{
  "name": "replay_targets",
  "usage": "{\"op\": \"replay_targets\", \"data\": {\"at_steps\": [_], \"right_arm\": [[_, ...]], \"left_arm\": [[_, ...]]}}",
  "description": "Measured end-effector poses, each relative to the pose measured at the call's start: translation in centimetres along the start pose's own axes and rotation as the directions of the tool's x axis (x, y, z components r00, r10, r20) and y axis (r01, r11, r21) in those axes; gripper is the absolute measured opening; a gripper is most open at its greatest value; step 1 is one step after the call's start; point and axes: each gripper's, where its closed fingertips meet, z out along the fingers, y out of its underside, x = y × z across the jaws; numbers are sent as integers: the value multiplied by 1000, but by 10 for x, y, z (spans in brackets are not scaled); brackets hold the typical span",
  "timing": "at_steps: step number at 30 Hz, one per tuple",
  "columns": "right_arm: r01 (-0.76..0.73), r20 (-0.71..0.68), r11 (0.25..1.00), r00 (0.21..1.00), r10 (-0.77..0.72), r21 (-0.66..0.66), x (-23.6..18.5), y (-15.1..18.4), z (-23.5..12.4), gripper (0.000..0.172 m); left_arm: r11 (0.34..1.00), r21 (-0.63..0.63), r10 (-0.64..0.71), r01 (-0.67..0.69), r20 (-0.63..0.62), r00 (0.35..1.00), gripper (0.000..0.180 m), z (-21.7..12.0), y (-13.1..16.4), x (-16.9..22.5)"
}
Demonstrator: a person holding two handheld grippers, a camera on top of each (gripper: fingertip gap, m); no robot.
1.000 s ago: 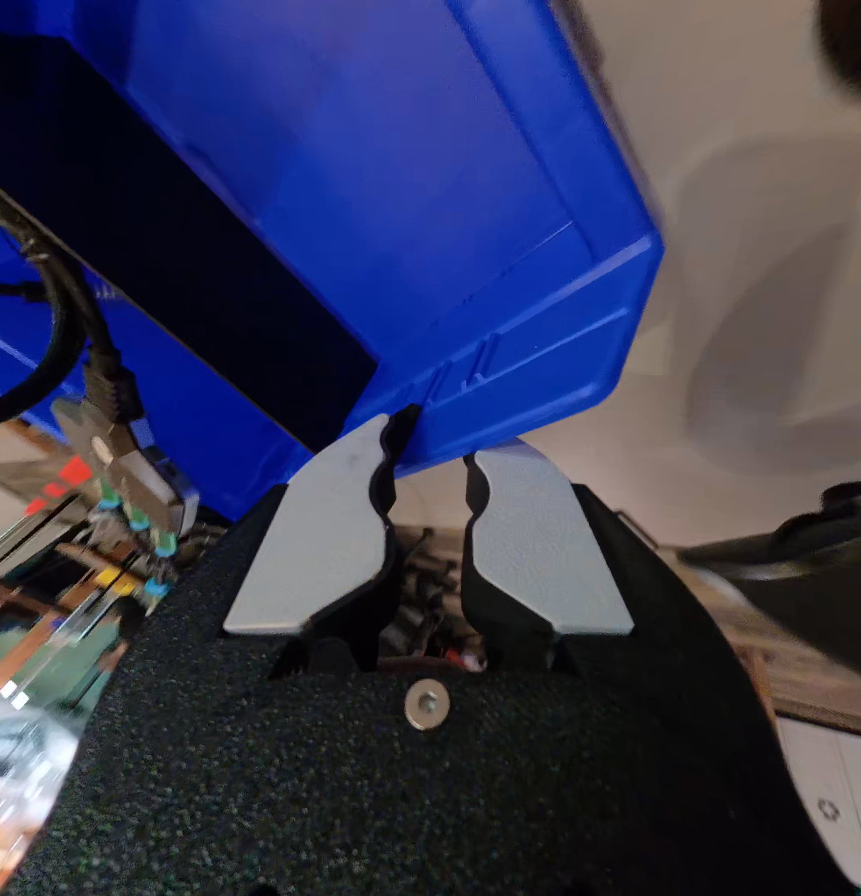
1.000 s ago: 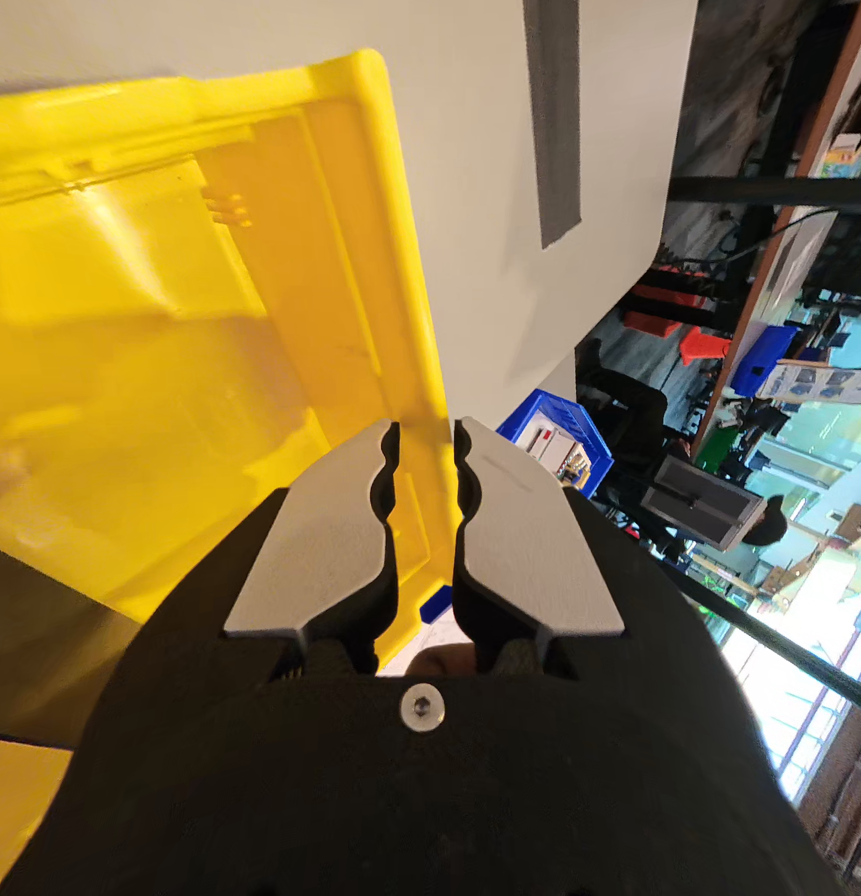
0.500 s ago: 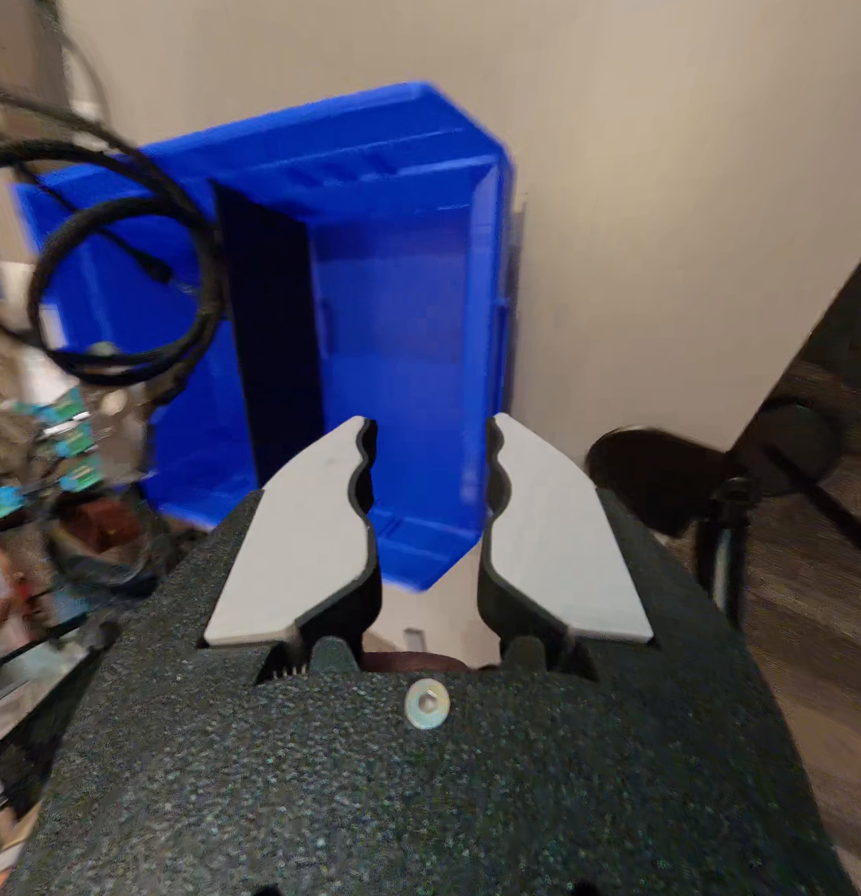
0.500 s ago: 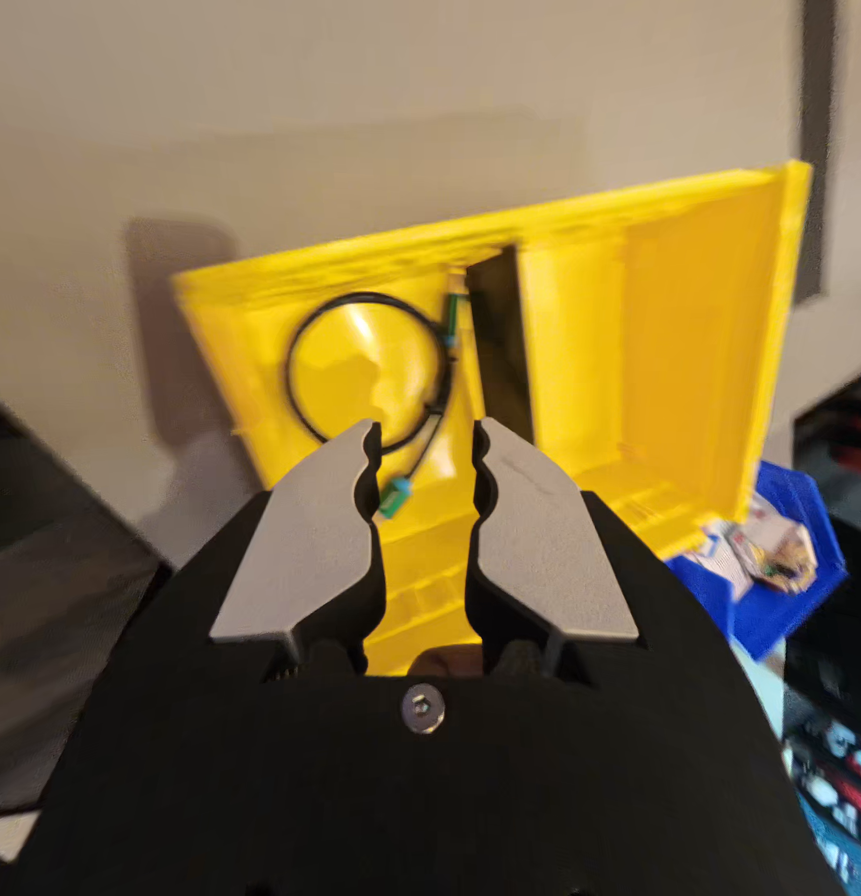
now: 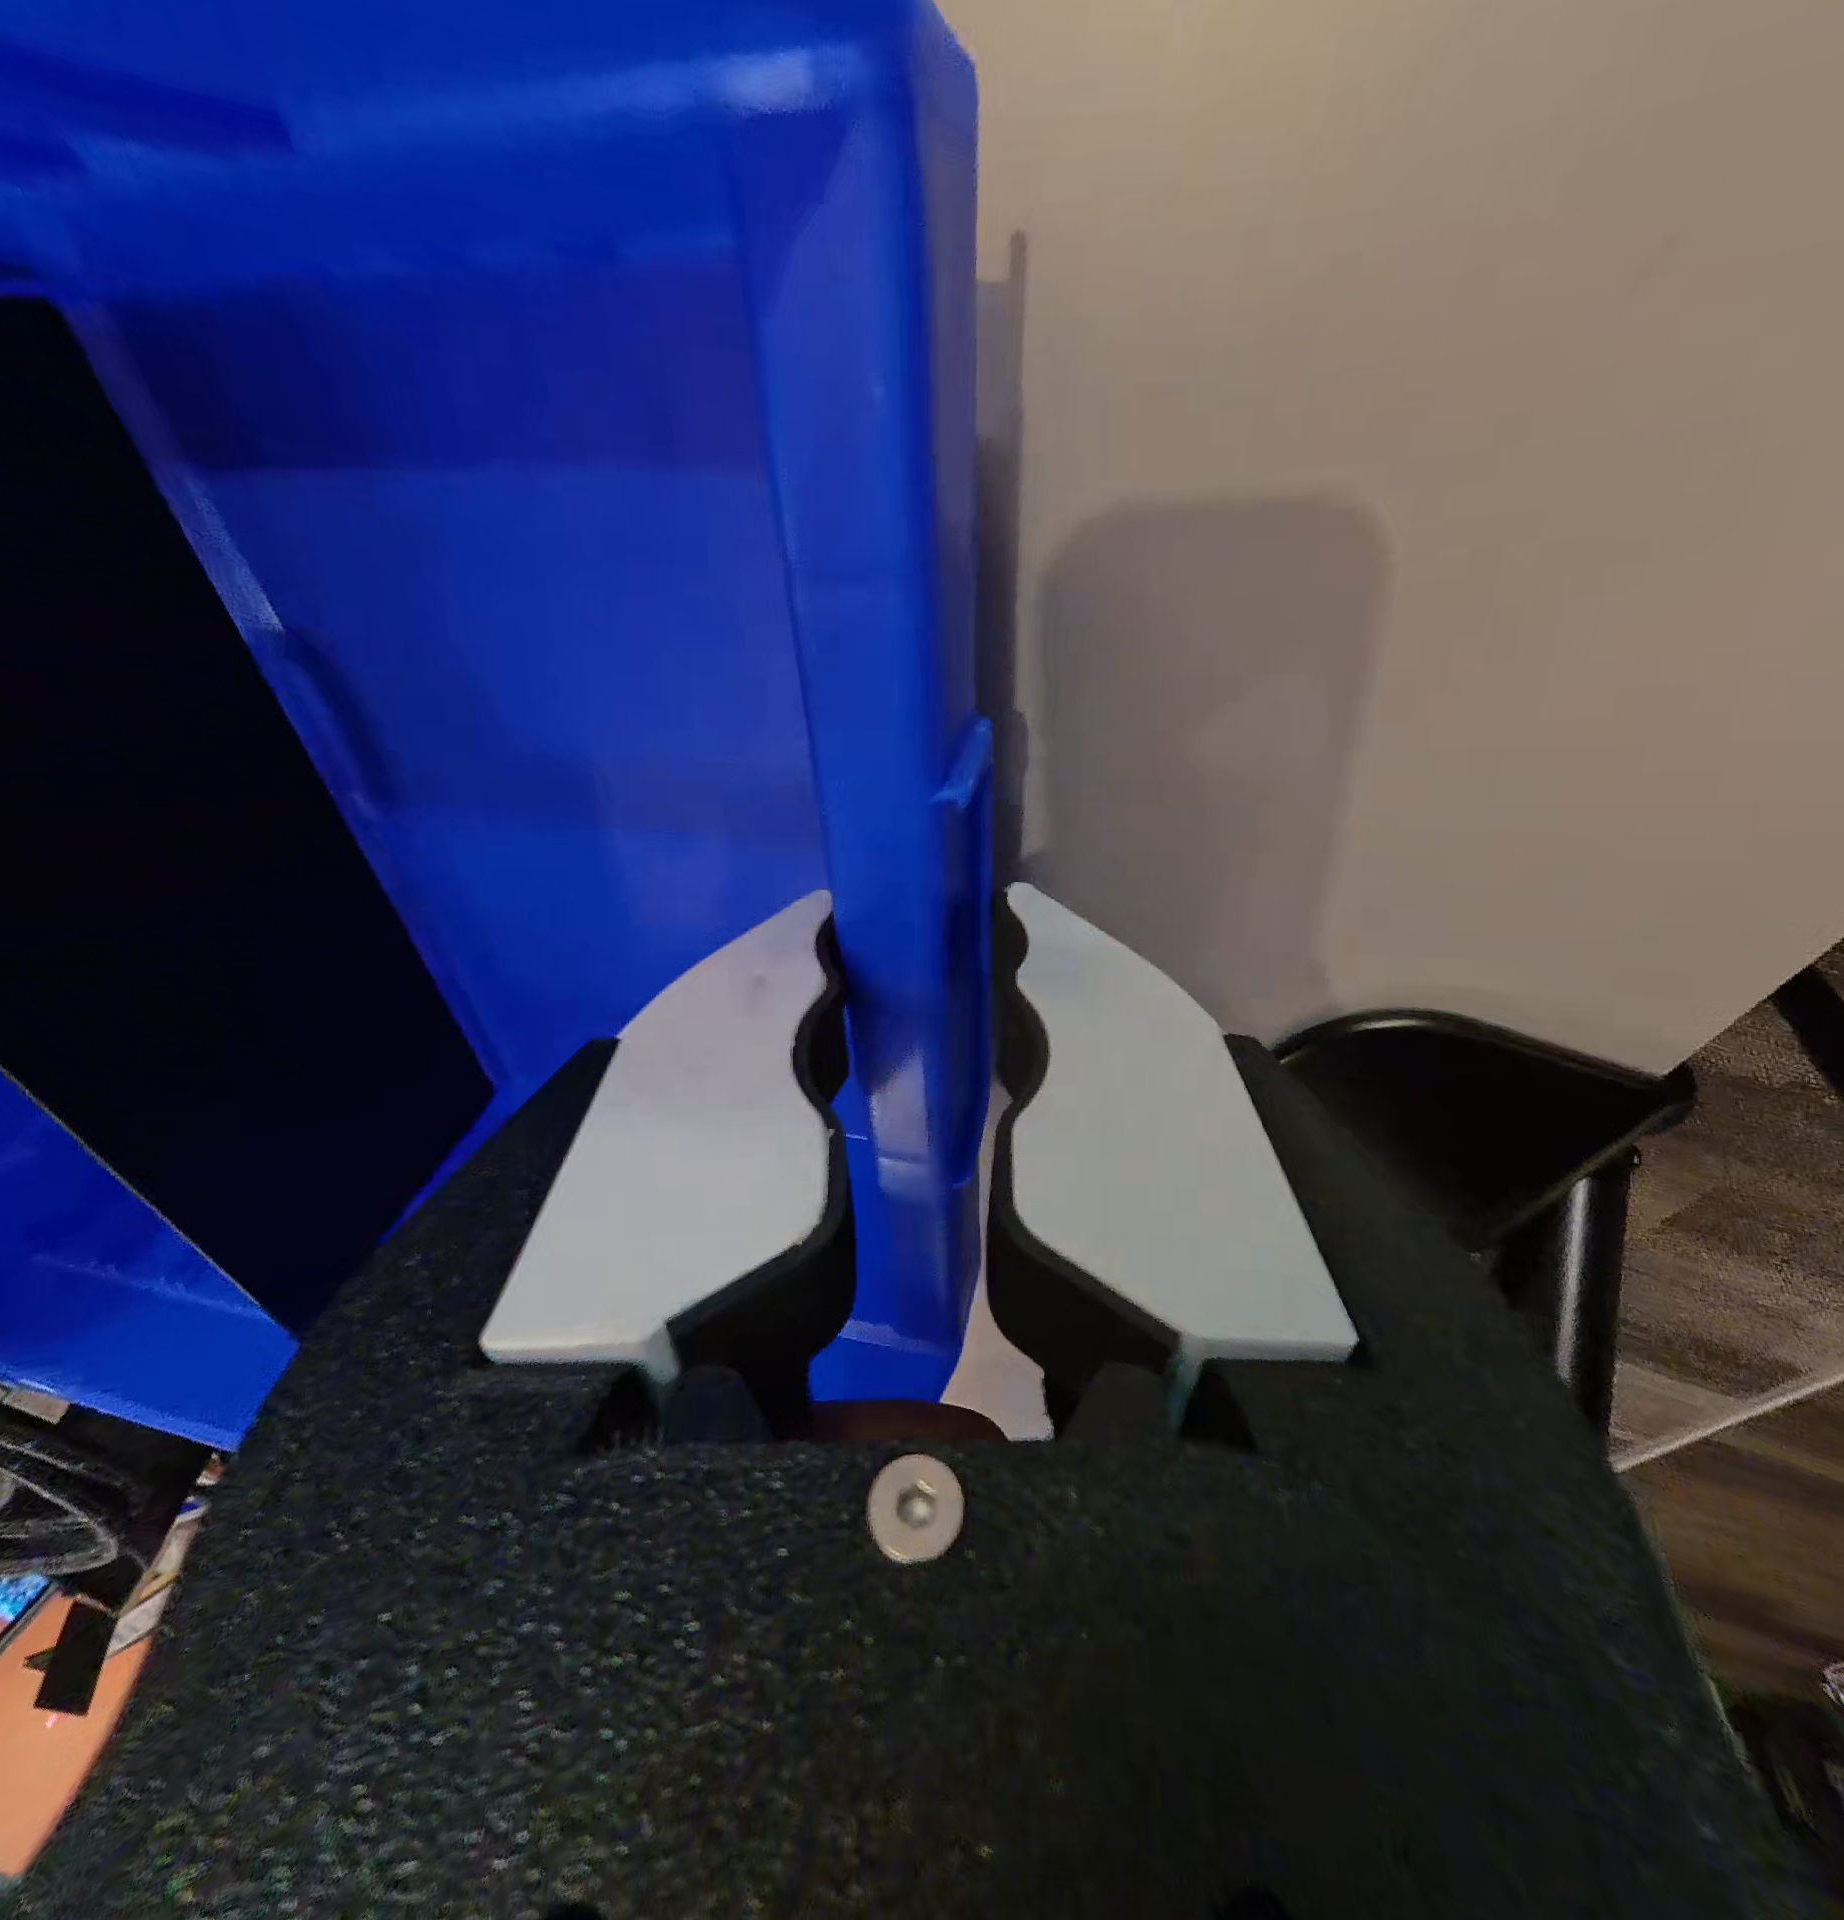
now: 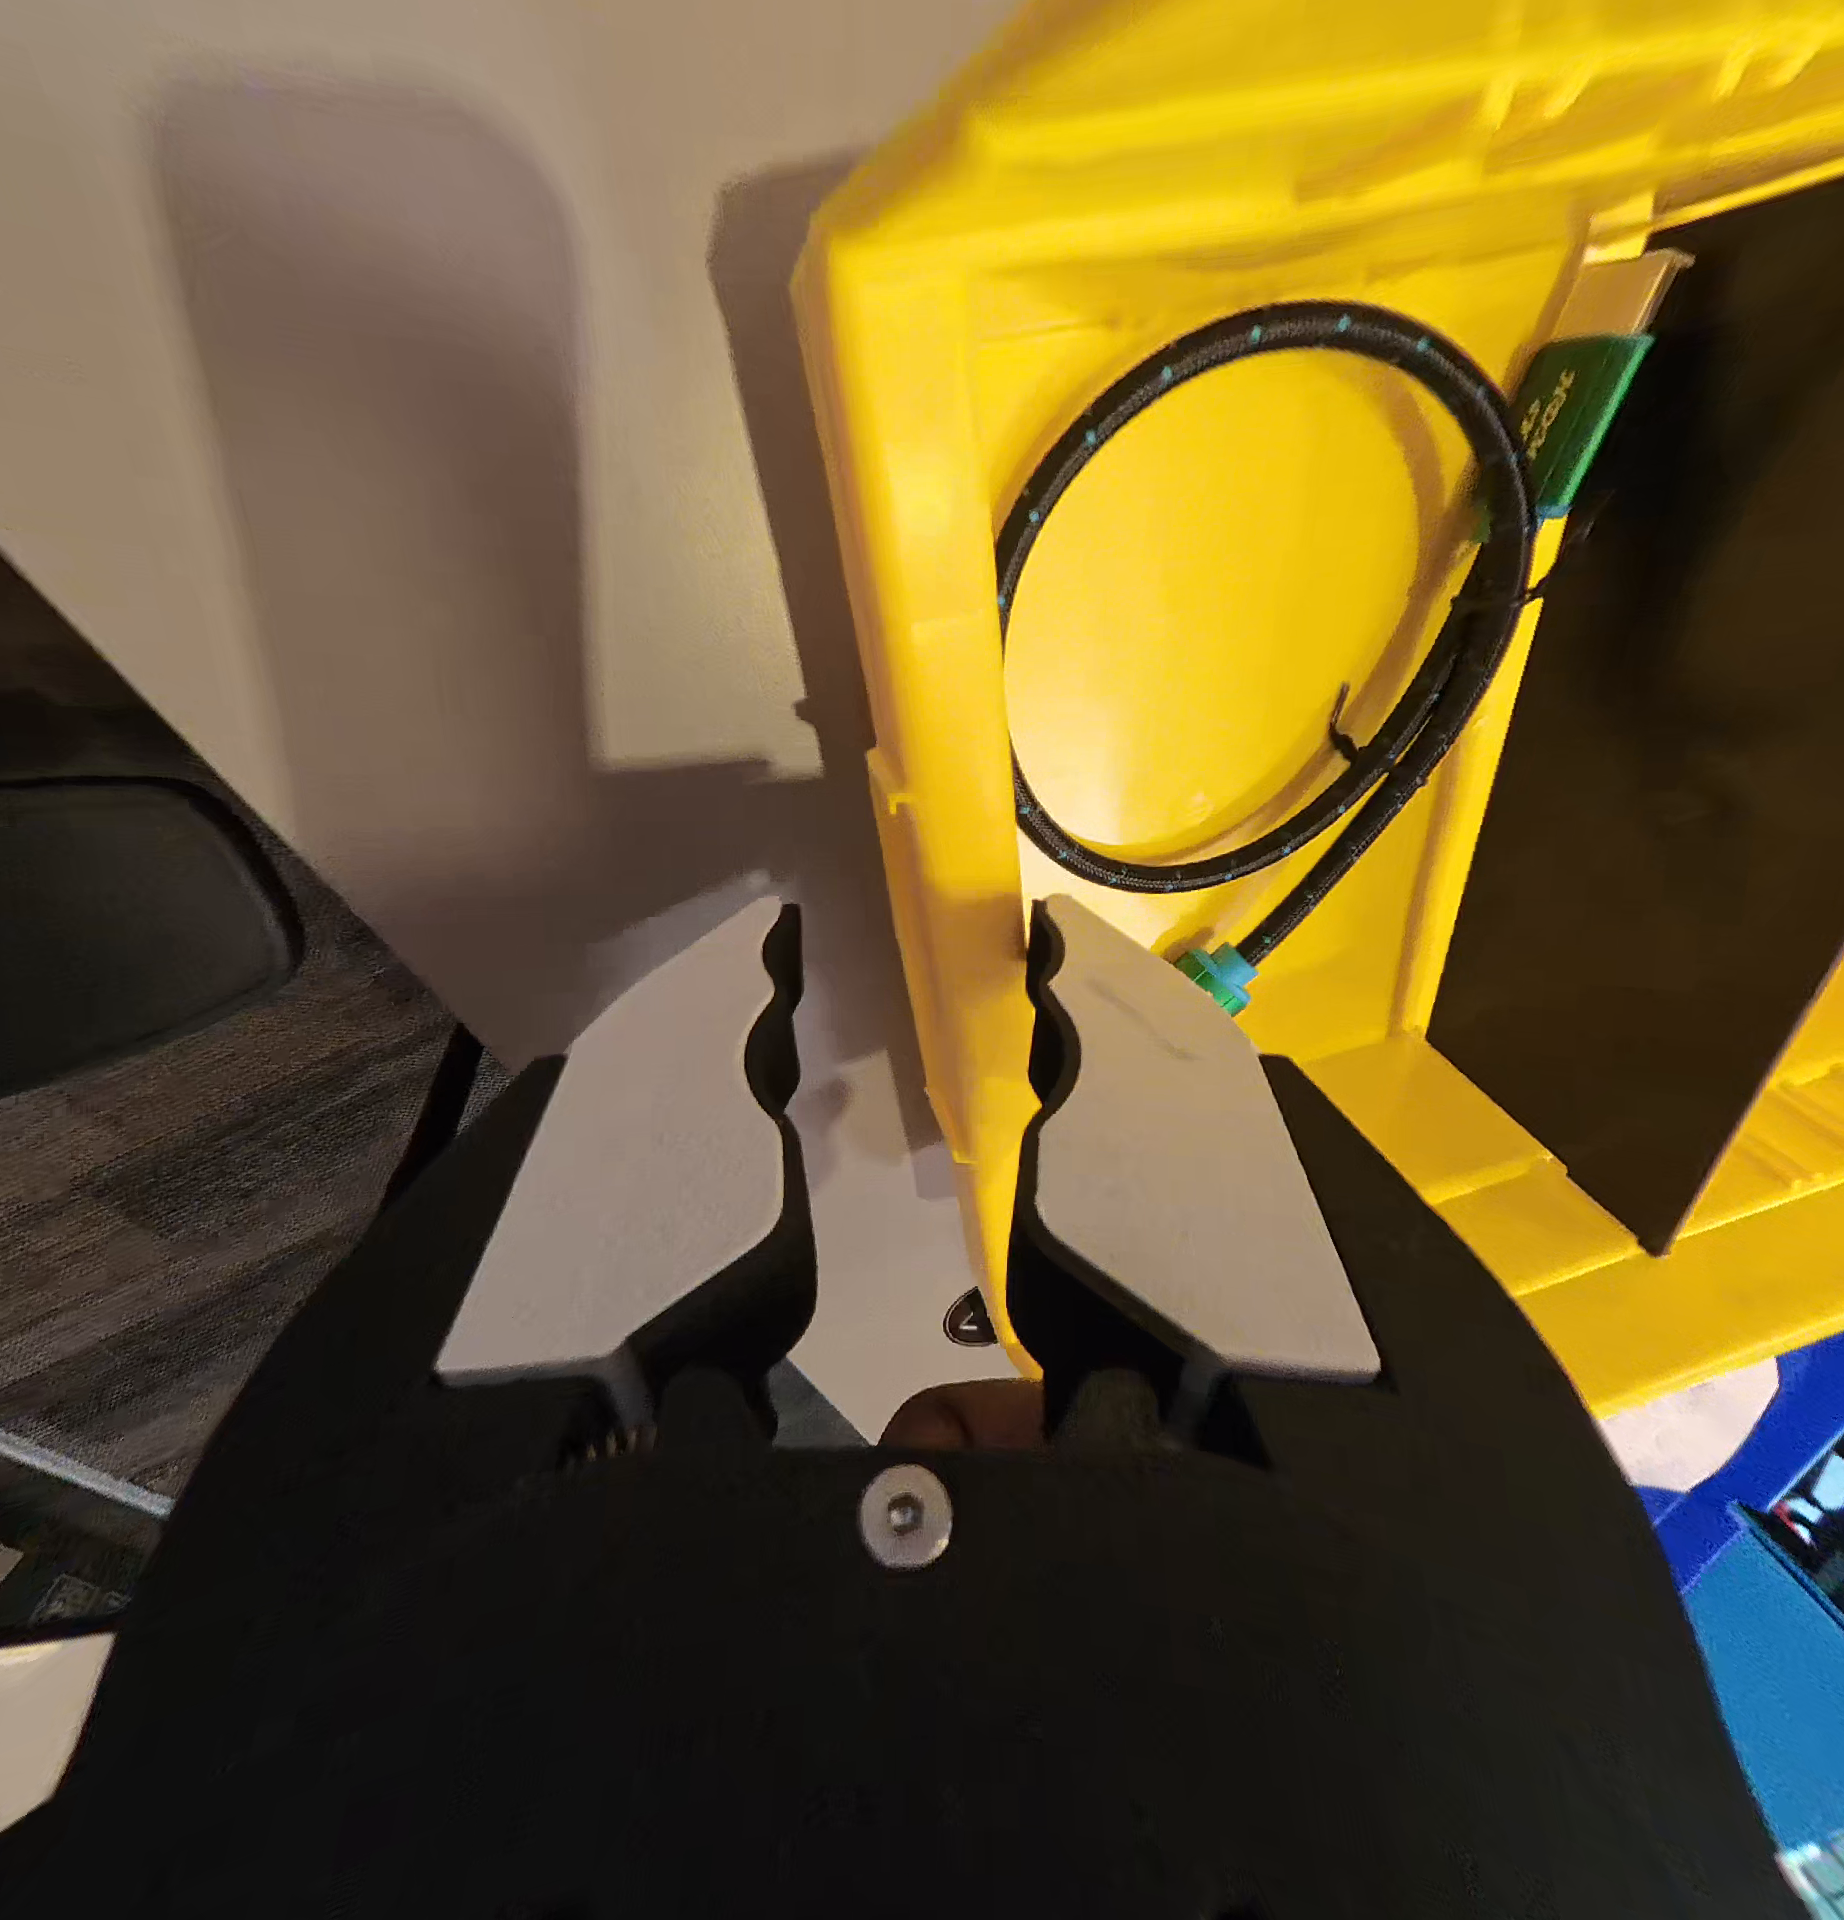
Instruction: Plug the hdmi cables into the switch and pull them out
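In the left wrist view, my left gripper point(image 5: 913, 914) is shut on the right side wall of a blue bin point(image 5: 533, 520). Both pads sit against that wall. A black divider point(image 5: 118, 779) stands inside the bin. In the right wrist view, my right gripper point(image 6: 907, 925) is open and straddles the left side wall of a yellow bin point(image 6: 918, 520). The right pad is at the wall and the left pad stands clear of it. Inside the yellow bin lies a coiled black braided HDMI cable point(image 6: 1157, 873) with green connectors point(image 6: 1583, 416) point(image 6: 1214, 977), next to a black divider point(image 6: 1676, 727). No switch is in view.
Both bins stand on a white table point(image 5: 1417, 416). A black chair point(image 5: 1469, 1122) and grey wood-look floor point(image 5: 1749, 1247) lie beyond the table's edge. Another dark seat point(image 6: 97, 935) is at the left of the right wrist view, and a blue bin point(image 6: 1811, 1662) at its lower right. The tips of one gripper are about 65 cm away from the tips of the other.
Both views swung closer to the bins. My left jaws opened, then closed on the blue bin's wall. My right jaws widened and now straddle the yellow bin's wall.
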Motion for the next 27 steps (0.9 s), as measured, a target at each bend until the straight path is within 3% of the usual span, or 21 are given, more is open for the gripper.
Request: {"op": "replay_targets", "data": {"at_steps": [3,11,21,27], "right_arm": [[-19,-42,1000,999,19,-3,9,5,5,26],[4,-53,997,999,-9,-83,32,31,10,26],[-173,-74,982,983,167,-81,72,40,20,27],[-177,-78,982,982,173,-58,89,44,24,26]], "left_arm": [[999,-52,4,-4,-5,1000,25,1,16,1],[992,-128,-6,4,-17,1000,26,5,62,1],[985,-74,-156,153,-31,987,30,9,78,1],[980,-90,-180,177,-24,983,30,11,88,-4]]}}
